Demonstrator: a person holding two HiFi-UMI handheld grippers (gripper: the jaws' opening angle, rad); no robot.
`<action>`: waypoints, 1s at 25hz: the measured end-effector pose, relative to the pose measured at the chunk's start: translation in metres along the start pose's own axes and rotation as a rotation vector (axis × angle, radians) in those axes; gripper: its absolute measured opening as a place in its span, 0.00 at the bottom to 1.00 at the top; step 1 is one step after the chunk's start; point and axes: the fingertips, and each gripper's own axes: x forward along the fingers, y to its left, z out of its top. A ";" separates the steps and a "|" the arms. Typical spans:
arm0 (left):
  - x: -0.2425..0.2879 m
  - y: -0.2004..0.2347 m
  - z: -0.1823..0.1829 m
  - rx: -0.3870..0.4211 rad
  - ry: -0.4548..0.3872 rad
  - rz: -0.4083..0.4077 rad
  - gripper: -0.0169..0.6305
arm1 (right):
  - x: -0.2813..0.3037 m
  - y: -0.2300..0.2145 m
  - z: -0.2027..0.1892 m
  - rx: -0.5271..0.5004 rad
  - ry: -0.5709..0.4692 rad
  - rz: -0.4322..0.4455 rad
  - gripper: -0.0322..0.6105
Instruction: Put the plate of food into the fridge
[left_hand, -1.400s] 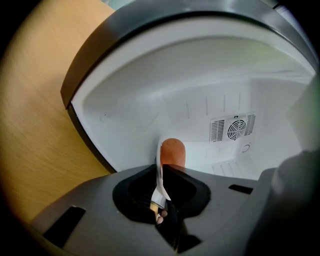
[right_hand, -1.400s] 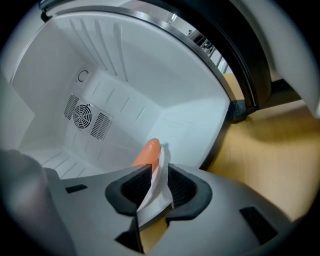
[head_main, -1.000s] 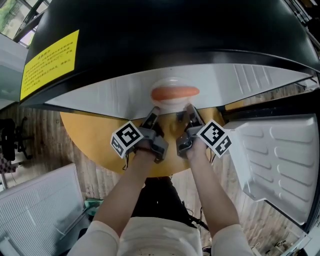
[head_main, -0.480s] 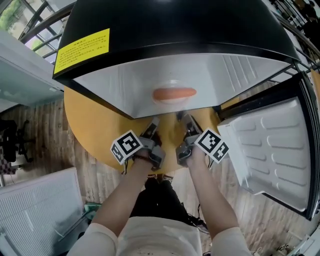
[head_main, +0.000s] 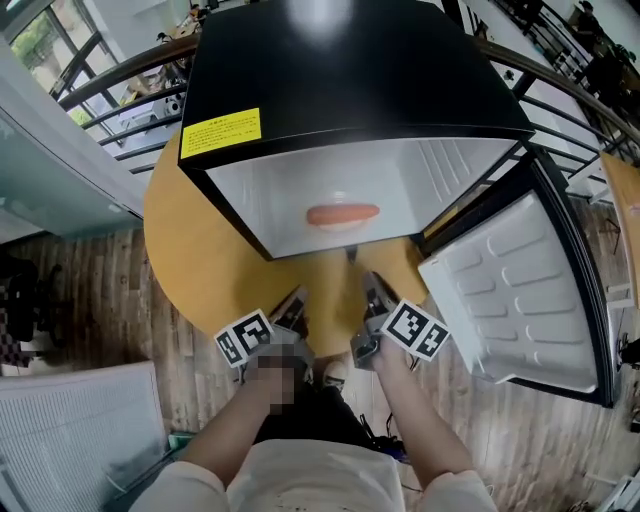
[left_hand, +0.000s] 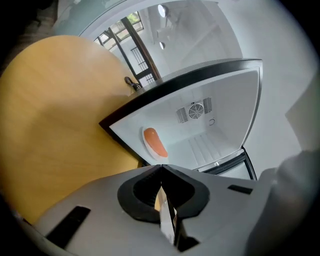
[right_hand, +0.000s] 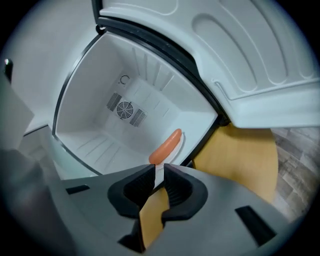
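Note:
A white plate (head_main: 342, 222) carrying an orange sausage (head_main: 342, 213) rests on the floor of the open black fridge (head_main: 340, 70). The left gripper view shows the sausage (left_hand: 155, 142) just inside the opening, and so does the right gripper view (right_hand: 166, 146). Both grippers hang over the near part of the round yellow table (head_main: 200, 260), well short of the plate. My left gripper (head_main: 293, 305) (left_hand: 161, 167) has its tips touching and holds nothing. On my right gripper (head_main: 370, 290) (right_hand: 159, 170) the jaws stand a thin slit apart, empty.
The fridge door (head_main: 520, 290) swings open to the right, its white inner liner facing up. A yellow label (head_main: 220, 132) sits on the fridge top. Railings (head_main: 110, 90) run behind, and a white panel (head_main: 70, 430) lies on the wood floor at lower left.
Both grippers have drawn back from the plate toward the table's near edge. The plate stays inside the fridge. The head view now takes in more of the fridge and door.

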 end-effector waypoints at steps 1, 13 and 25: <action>-0.007 -0.003 -0.001 0.020 0.005 0.000 0.06 | -0.005 0.002 -0.002 -0.024 0.008 -0.003 0.14; -0.081 -0.056 -0.030 0.468 0.080 0.071 0.06 | -0.087 0.049 -0.026 -0.330 0.037 -0.020 0.11; -0.128 -0.076 -0.060 0.836 0.065 0.150 0.06 | -0.146 0.082 -0.077 -0.545 0.060 -0.047 0.10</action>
